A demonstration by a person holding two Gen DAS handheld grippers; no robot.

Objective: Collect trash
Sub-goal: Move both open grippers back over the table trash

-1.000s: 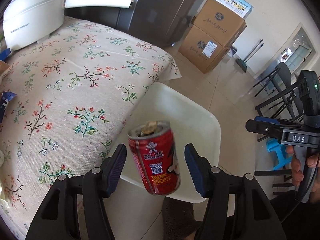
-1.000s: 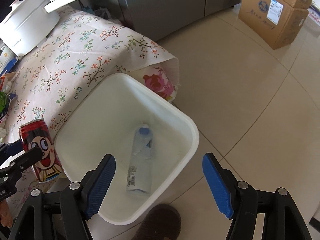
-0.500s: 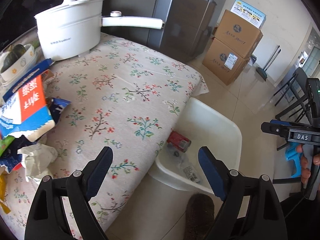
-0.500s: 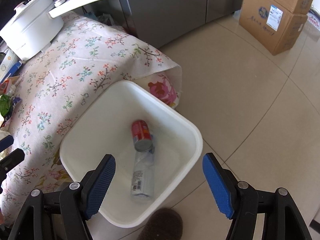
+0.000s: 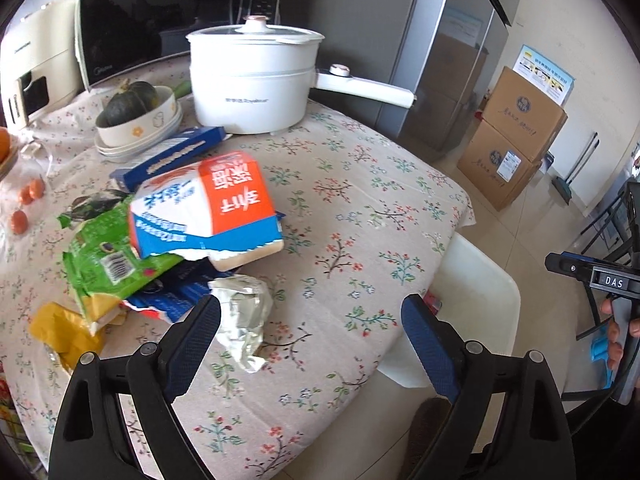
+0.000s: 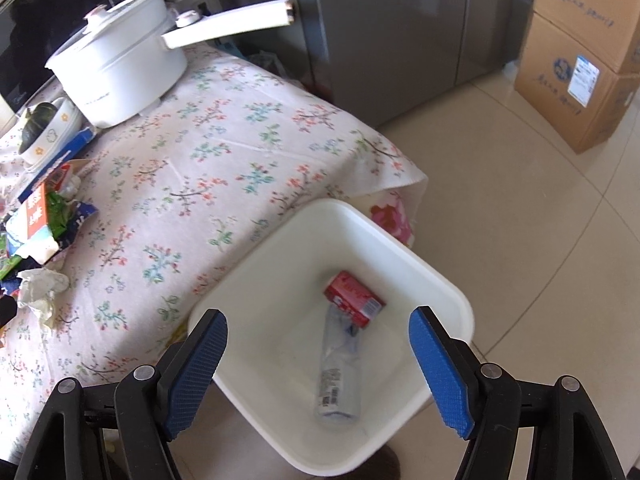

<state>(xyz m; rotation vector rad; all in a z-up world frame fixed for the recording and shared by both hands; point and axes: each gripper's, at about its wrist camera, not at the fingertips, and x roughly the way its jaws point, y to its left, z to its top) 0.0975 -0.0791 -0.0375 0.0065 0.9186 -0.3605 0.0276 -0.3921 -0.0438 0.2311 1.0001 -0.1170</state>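
My left gripper [image 5: 310,304] hangs over the floral table, its jaws opening with nothing gripped between them. Crumpled white paper [image 5: 244,312] lies just beyond its left finger. Behind that is a trash pile: an orange, blue and white carton [image 5: 208,204], a green wrapper [image 5: 104,256] and a yellow wrapper [image 5: 60,332]. My right gripper [image 6: 320,316] hovers above the white bin [image 6: 452,292] on the floor, empty, with its jaws opening a little further. In the bin lie a red can [image 6: 354,298] and a clear plastic bottle [image 6: 338,376].
A white electric pot [image 5: 252,80] with a long handle, a bowl holding a dark squash [image 5: 136,116] and a flat blue box [image 5: 172,156] stand at the table's back. A grey fridge [image 6: 400,32] and stacked cardboard boxes [image 5: 516,152] border the tiled floor. A slippered foot [image 5: 432,432] is below the table edge.
The left gripper let go of the red can, which dropped into the bin onto the bottle. It then opened wider and swung up and left over the table's trash pile. The right gripper rose slightly.
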